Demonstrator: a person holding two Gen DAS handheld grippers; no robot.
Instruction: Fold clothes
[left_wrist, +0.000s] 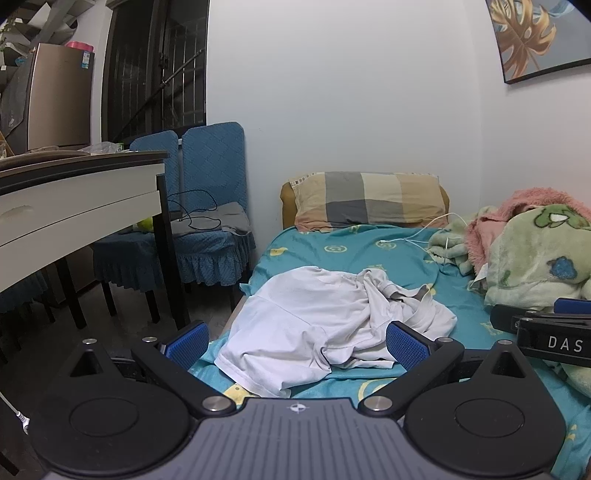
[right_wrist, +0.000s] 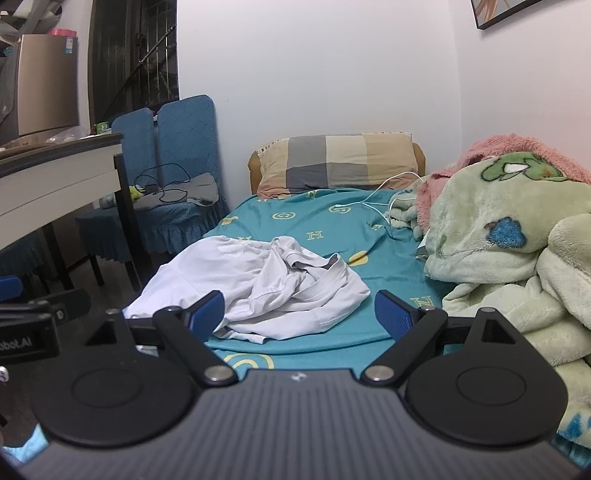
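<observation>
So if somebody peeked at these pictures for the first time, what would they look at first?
Probably the crumpled white shirt lying in a heap in the middle of the teal bedsheet, right ahead of both open grippers. Next, the fluffy green blanket with cartoon patches piled along the bed's right side, and the checked pillow at the head by the wall.

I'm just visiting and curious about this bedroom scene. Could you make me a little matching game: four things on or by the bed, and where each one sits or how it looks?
Things:
1. white shirt
2. checked pillow
3. white cable
4. green blanket

Descriptions:
A. heaped along the bed's right side
B. crumpled on the teal sheet, nearest both open grippers
C. at the head of the bed, against the wall
D. trailing across the sheet near the pillow

Pairs: 1-B, 2-C, 3-D, 4-A
</observation>
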